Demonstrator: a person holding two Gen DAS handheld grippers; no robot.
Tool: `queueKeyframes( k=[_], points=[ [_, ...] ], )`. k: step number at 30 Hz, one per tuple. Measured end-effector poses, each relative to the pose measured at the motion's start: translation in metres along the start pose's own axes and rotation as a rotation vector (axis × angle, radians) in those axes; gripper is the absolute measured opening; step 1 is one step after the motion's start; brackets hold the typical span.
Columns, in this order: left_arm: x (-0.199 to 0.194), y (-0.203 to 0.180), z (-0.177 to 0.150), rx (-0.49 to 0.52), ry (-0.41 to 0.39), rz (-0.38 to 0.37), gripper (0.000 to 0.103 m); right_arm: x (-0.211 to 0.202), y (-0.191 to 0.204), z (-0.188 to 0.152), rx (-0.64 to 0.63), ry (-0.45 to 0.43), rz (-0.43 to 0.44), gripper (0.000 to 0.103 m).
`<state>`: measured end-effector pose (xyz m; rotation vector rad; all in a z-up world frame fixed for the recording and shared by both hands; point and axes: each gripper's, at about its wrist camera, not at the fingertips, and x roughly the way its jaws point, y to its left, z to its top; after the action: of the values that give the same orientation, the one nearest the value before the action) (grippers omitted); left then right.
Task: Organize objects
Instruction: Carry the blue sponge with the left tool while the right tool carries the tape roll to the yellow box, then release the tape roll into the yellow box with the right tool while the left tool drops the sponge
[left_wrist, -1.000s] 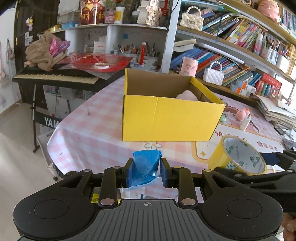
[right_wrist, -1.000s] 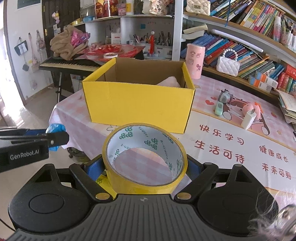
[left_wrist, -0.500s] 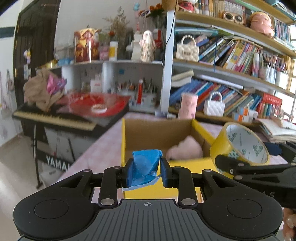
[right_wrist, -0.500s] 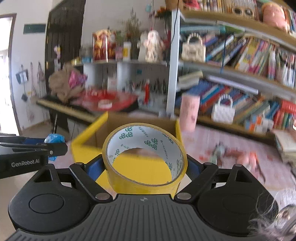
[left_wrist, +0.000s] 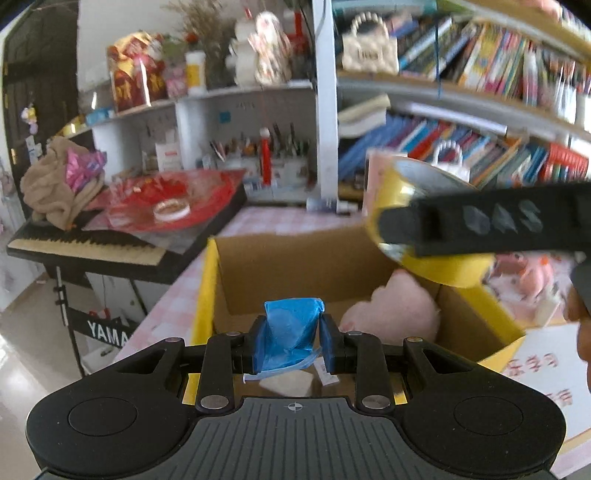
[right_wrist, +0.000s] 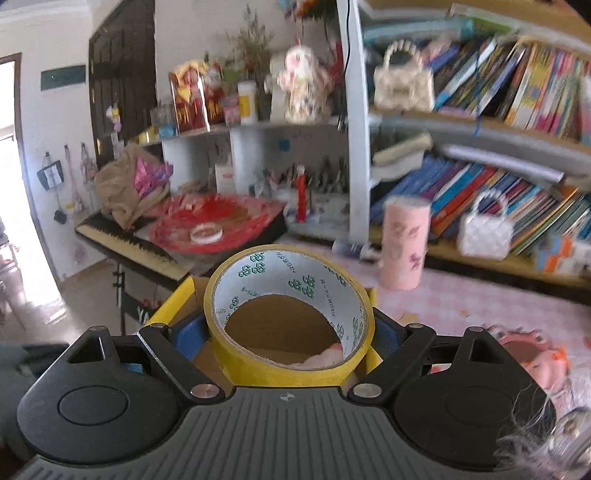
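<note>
My left gripper (left_wrist: 291, 341) is shut on a small blue wrapped packet (left_wrist: 291, 332) and hangs over the open yellow cardboard box (left_wrist: 208, 291). A pink plush toy (left_wrist: 391, 310) lies inside the box at its right. My right gripper (right_wrist: 290, 334) is shut on a roll of yellow tape (right_wrist: 290, 314), its hole facing the camera, above the box's (right_wrist: 173, 299) near edge. In the left wrist view the tape roll (left_wrist: 436, 271) and a black finger (left_wrist: 480, 225) of the right gripper cross over the box's far right corner.
The box stands on a pink checked tablecloth (left_wrist: 173, 302). A keyboard (left_wrist: 88, 245) with a red sheet and a brown cloth lies to the left. A pink cup (right_wrist: 404, 243) and a white handbag (right_wrist: 485, 236) stand near crowded bookshelves (right_wrist: 480, 122) behind. A pink toy (right_wrist: 532, 354) lies right.
Both grippers have moved forward and up, from in front of the box to above its opening. The tape roll has swung in over the box's right side. Both grips are unchanged.
</note>
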<state>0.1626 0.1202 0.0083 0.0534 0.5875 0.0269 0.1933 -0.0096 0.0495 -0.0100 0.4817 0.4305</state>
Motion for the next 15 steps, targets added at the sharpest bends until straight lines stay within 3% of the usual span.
queueKeyframes(
  k=[6,9,15],
  points=[
    [0.032,-0.004,0.002,-0.004,0.087,0.037,0.028,0.072,0.002,0.009,0.027,0.226,0.117,0.088],
    [0.044,-0.001,0.001,-0.036,0.137,0.049,0.028,0.100,0.005,0.006,0.048,0.319,0.127,0.088],
    [0.054,0.000,-0.005,-0.040,0.176,0.061,0.030,0.134,0.011,0.002,0.020,0.417,0.133,0.088]
  ],
)
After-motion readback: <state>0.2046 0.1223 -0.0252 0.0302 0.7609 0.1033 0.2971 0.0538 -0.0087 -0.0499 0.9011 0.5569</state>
